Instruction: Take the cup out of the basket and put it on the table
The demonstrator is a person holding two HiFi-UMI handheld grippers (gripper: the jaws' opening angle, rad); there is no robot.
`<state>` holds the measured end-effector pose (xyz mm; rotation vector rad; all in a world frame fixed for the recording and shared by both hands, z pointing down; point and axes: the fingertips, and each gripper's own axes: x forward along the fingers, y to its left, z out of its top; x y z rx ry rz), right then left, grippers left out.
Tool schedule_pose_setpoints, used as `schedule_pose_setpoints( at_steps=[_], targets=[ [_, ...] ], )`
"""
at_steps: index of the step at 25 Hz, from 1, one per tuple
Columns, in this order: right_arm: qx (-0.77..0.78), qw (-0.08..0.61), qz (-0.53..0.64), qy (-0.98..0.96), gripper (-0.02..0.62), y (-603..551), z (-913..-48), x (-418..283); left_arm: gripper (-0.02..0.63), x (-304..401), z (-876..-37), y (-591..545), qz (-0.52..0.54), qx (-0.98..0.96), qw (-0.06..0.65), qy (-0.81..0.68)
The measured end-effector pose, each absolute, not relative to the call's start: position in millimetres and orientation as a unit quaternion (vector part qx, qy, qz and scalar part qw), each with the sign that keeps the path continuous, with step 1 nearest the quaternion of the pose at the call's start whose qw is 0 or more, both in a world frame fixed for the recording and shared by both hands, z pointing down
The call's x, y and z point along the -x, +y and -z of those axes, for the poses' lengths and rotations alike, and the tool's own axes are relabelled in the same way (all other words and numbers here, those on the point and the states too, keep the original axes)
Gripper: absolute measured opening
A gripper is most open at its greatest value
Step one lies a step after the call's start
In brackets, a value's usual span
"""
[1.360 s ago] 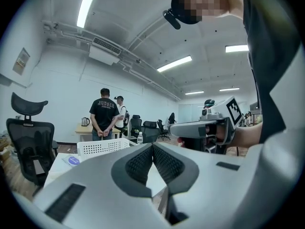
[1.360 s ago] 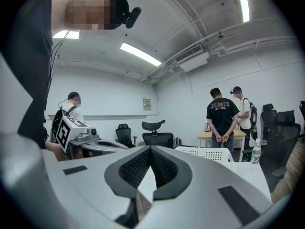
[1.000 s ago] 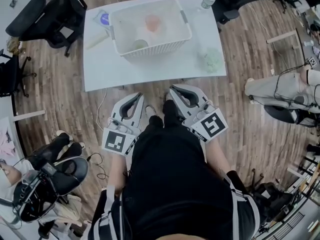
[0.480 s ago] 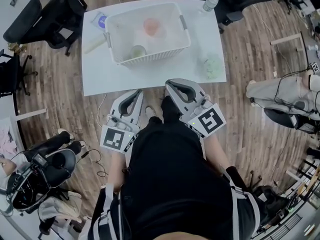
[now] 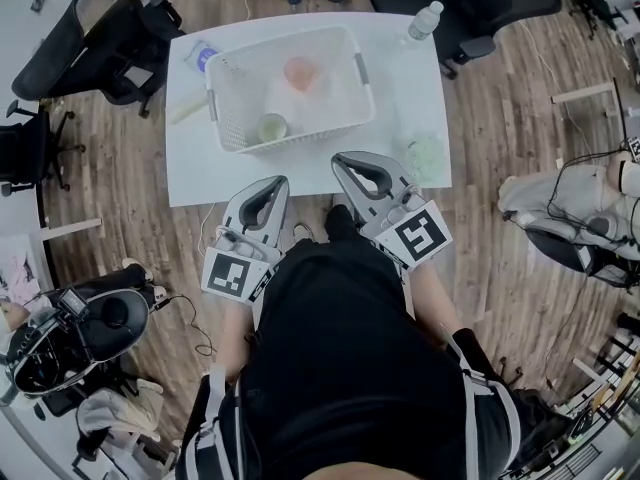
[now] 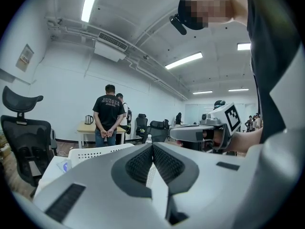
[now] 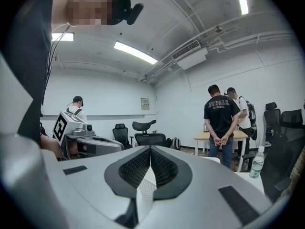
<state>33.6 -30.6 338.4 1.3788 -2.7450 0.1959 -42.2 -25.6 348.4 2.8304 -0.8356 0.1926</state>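
From where I stand the counter (image 5: 400, 98) is washed pale by the light, and what lies in the white basket (image 5: 300, 138) is hard to read. A pink cup (image 5: 300, 72) sits toward the far wall, its outline faded into the glare. A green cup (image 5: 272, 127) stands upright against the near wall, toward the left corner, mouth up and easier to pick out. Both cups are inside the basket, neither touched by anything.

The left gripper (image 5: 274, 184) has its jaws pressed together on nothing; the right gripper (image 5: 343, 160) is likewise closed and empty. Both tips reach only the counter's near edge, well apart from the basket. In the two gripper views the grey jaw bodies fill the lower half and hide the basket's inside; only its perforated wall shows.

The person's dark torso covers the lower head view and hides the hands on the grippers. A pale green thing (image 5: 424, 153) near the counter's right edge is too blurred to name. A water bottle (image 5: 424, 20) stands at the far right corner. A blue-marked packet (image 5: 203, 56) lies beside the basket's far left corner, partly cut off by the rim.
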Motion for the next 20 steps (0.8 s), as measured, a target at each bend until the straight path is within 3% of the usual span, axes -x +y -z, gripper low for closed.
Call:
schedule_pose_setpoints(
  at_steps=[9, 20],
  targets=[
    [-0.406, 0.023, -0.059, -0.912, 0.020, -61.5, -334.6, -58.0, 0.021, 0.2, -339.5, -57.2, -0.073, -0.950, 0.073, -0.296],
    [-0.406, 0.032, -0.074, -0.910, 0.020, -85.6, -352.5, -40.4, 0.021, 15.8, -359.1, -75.1, -0.078, -0.948, 0.101, -0.292]
  ],
)
